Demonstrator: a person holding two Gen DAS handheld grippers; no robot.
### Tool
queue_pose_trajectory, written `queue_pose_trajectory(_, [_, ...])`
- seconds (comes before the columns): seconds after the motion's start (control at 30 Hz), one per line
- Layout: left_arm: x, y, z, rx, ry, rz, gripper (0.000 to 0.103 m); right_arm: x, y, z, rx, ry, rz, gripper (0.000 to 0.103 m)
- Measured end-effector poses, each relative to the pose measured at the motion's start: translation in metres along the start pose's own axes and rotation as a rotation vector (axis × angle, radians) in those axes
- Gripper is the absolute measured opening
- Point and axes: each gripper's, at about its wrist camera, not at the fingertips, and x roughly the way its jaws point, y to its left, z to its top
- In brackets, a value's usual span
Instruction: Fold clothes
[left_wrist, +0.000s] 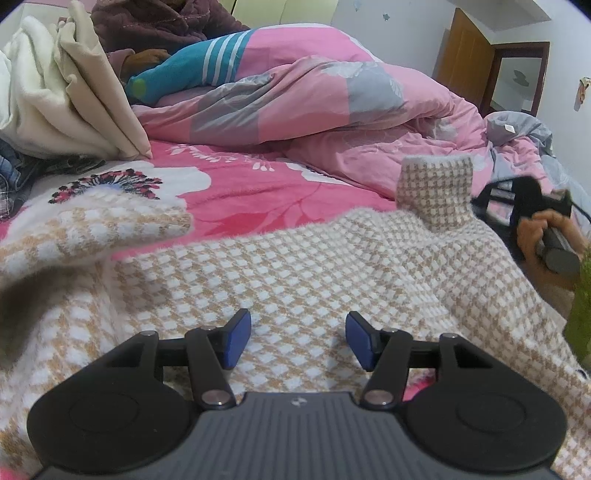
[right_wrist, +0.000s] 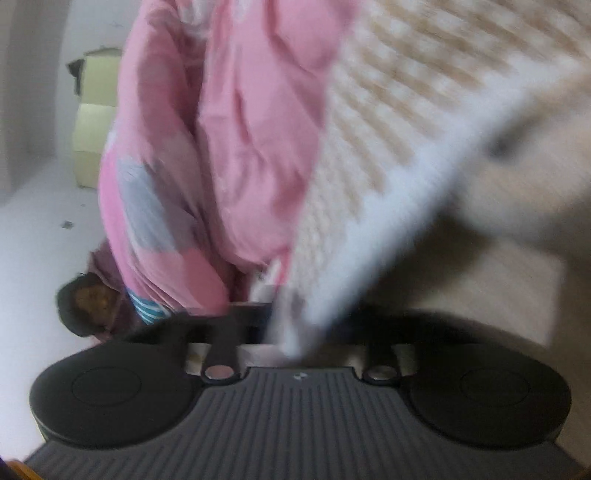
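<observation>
A beige and white checked knit sweater (left_wrist: 303, 266) lies spread on the pink bed. My left gripper (left_wrist: 298, 341) is open and empty, hovering just above the sweater's near part, blue pads apart. One sleeve (left_wrist: 436, 188) is lifted at the right, held up beside the right gripper's handle (left_wrist: 554, 243). In the blurred, tilted right wrist view, my right gripper (right_wrist: 291, 332) is shut on the sweater's white-edged cloth (right_wrist: 399, 140); its fingertips are hidden by the fabric.
A pink and grey quilt (left_wrist: 332, 99) is bunched across the far side of the bed. Cream folded cloth (left_wrist: 66, 96) and dark clothes are piled at the back left. A wooden door (left_wrist: 465, 55) stands at the far right.
</observation>
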Motion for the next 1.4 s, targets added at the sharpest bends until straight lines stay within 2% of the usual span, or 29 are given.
queue_pose_trajectory(0.1, [0.0, 0.001, -0.001, -0.002, -0.002, -0.002, 0.058, -0.008, 0.03, 0.007, -0.115, -0.057, 0.051, 0.005])
queue_pose_trajectory(0.17, [0.001, 0.002, -0.001, -0.004, -0.004, -0.004, 0.058, -0.009, 0.046, 0.019, -0.131, -0.077, 0.08, 0.005])
queue_pose_trajectory(0.27, [0.001, 0.002, -0.002, -0.007, -0.005, -0.008, 0.058, -0.001, 0.046, 0.05, -0.059, -0.101, 0.104, 0.005])
queue_pose_trajectory(0.33, [0.001, 0.002, -0.002, -0.007, -0.005, -0.009, 0.058, 0.017, 0.035, 0.067, 0.014, -0.081, 0.102, 0.005])
queue_pose_trajectory(0.43, [0.001, 0.003, -0.002, -0.008, -0.006, -0.01, 0.058, 0.048, 0.013, 0.074, 0.098, -0.015, 0.031, 0.026])
queue_pose_trajectory(0.5, [0.001, 0.003, -0.003, -0.009, -0.006, -0.011, 0.058, 0.062, 0.001, 0.074, 0.12, 0.014, -0.008, 0.028])
queue_pose_trajectory(0.53, [0.001, 0.003, -0.003, -0.01, -0.006, -0.012, 0.058, 0.059, 0.001, 0.073, 0.116, 0.021, 0.007, 0.031])
queue_pose_trajectory(0.57, [0.001, 0.003, -0.003, -0.01, -0.007, -0.012, 0.058, 0.056, 0.003, 0.074, 0.108, 0.033, 0.019, 0.042])
queue_pose_trajectory(0.63, [0.001, 0.003, -0.003, -0.012, -0.007, -0.013, 0.058, 0.037, 0.015, 0.075, 0.069, 0.04, 0.024, 0.059])
queue_pose_trajectory(0.7, [0.002, 0.003, -0.003, -0.012, -0.007, -0.013, 0.058, 0.012, 0.03, 0.077, 0.01, 0.038, 0.006, 0.063])
queue_pose_trajectory(0.83, [0.002, 0.003, -0.003, -0.011, -0.007, -0.013, 0.058, -0.046, 0.066, 0.07, -0.159, -0.014, 0.009, 0.063])
queue_pose_trajectory(0.93, [0.002, 0.003, -0.003, -0.011, -0.007, -0.013, 0.058, -0.088, 0.105, 0.053, -0.394, -0.116, -0.012, 0.063])
queue_pose_trajectory(1.0, [0.002, 0.003, -0.003, -0.012, -0.007, -0.013, 0.058, -0.103, 0.133, 0.037, -0.564, -0.188, -0.061, 0.061])
queue_pose_trajectory(1.07, [0.002, 0.003, -0.003, -0.012, -0.007, -0.014, 0.058, -0.119, 0.152, 0.011, -0.731, -0.227, -0.104, 0.053])
queue_pose_trajectory(1.17, [0.002, 0.003, -0.003, -0.013, -0.007, -0.014, 0.058, -0.101, 0.167, -0.038, -0.944, -0.113, -0.122, 0.038])
queue_pose_trajectory(1.27, [0.002, 0.004, -0.003, -0.015, -0.008, -0.016, 0.058, -0.052, 0.171, -0.091, -1.139, 0.067, -0.184, 0.025])
queue_pose_trajectory(1.33, [0.002, 0.005, -0.004, -0.018, -0.009, -0.018, 0.058, -0.013, 0.16, -0.098, -1.175, 0.129, -0.263, 0.02])
queue_pose_trajectory(1.4, [0.002, 0.005, -0.004, -0.022, -0.01, -0.021, 0.058, 0.023, 0.135, -0.071, -1.092, 0.114, -0.375, 0.009])
